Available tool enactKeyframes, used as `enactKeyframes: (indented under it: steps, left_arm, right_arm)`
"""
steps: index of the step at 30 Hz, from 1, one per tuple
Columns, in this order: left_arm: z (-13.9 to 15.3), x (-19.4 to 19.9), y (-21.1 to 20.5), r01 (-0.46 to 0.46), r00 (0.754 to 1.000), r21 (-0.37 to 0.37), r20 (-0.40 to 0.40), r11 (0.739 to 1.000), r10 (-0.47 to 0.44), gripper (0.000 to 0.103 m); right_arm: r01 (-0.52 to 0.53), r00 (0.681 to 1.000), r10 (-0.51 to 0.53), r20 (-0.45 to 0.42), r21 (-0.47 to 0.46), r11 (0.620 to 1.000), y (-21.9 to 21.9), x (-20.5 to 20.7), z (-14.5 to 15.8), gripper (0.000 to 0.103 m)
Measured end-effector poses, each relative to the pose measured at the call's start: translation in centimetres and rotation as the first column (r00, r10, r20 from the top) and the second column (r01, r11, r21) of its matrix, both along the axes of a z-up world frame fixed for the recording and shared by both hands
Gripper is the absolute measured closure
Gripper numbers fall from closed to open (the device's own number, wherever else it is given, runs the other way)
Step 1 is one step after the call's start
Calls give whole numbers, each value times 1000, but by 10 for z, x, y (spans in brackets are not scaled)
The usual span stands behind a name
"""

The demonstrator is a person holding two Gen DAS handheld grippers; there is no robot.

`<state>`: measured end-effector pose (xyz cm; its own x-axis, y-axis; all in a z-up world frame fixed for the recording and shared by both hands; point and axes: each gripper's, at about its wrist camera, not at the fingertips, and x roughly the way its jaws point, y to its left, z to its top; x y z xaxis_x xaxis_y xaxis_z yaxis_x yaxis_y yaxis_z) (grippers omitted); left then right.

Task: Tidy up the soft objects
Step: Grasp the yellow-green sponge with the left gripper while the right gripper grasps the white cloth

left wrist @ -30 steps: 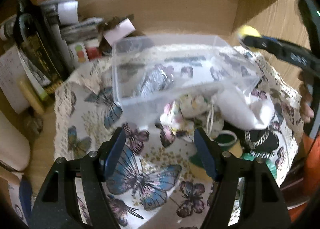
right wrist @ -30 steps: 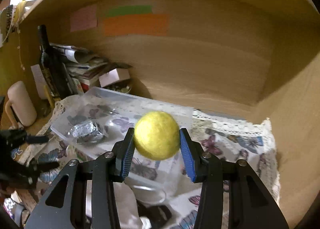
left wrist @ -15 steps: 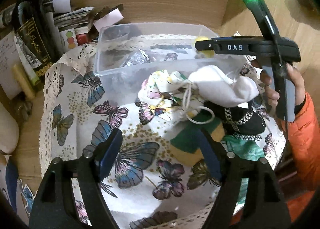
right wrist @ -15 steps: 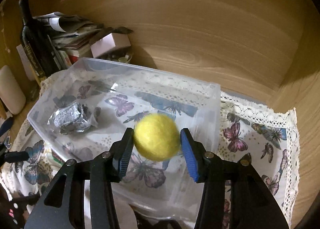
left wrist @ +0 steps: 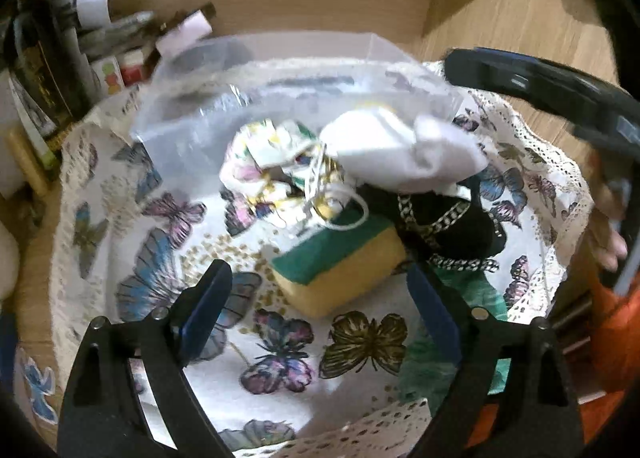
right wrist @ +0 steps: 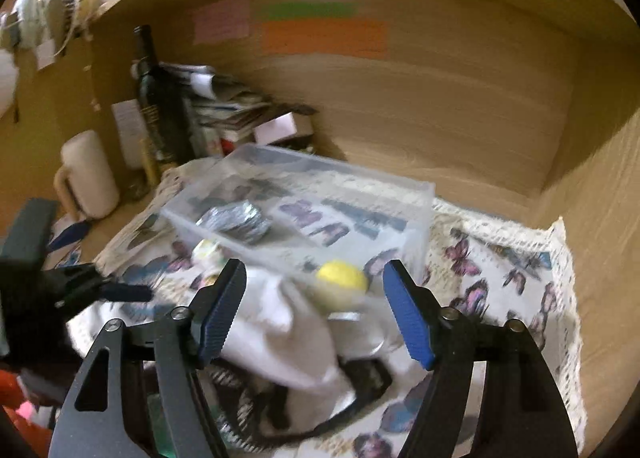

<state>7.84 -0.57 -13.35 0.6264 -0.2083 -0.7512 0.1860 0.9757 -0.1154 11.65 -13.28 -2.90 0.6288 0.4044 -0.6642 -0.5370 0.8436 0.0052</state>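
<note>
A clear plastic bin (right wrist: 304, 202) stands on the butterfly cloth (right wrist: 516, 270). Inside it lie a yellow felt ball (right wrist: 342, 278) near the front wall and a silver foil bundle (right wrist: 236, 220). My right gripper (right wrist: 316, 308) is open and empty, in front of the bin. In front of the bin lies a pile: a white cloth bag (left wrist: 404, 154), a floral pouch (left wrist: 272, 162), a black chain-print item (left wrist: 444, 226) and a green-and-yellow sponge (left wrist: 340, 266). My left gripper (left wrist: 320, 306) is open and empty, with the sponge between its fingers' line.
A dark bottle (right wrist: 158, 98), stacked papers (right wrist: 224, 102) and a cream mug (right wrist: 90, 174) stand at the back left. Wooden walls close the back and right. A green cloth (left wrist: 460, 298) lies under the pile at the right.
My right gripper opened and let go of the yellow ball, which now lies in the bin; the gripper pulled back. My left gripper moved toward the sponge.
</note>
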Motion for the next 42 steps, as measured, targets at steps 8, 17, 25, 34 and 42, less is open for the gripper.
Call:
enactKeyframes:
  steps: [8,17,25,34,42]
  left_arm:
    - [-18,14,-4,-16,999,-24,-42,1000,15,13]
    - [-14,7,-10,5,1000,-35,-1,999,-5,41]
    - [-7,-5,0,-25,999,-21,36,999,26,45]
    - [25,-30,16,-64,989,-9,133,998,64,46]
    - [60,-37,23,-90,967,4,241,996,86,46]
  right_arm:
    - [-52,996,54,-78,23,998,4,-19,-25,32]
    - [-62,990,63,-129,8,998,18,-13,-51,54]
    - [-72,996,71,-55,-1,997,13,-30,-37,92]
    - [-14,1000,14,17,46,999,-7,-41,-10,94]
    - [31,994,-38,98,79,996,-19,-44,15,95]
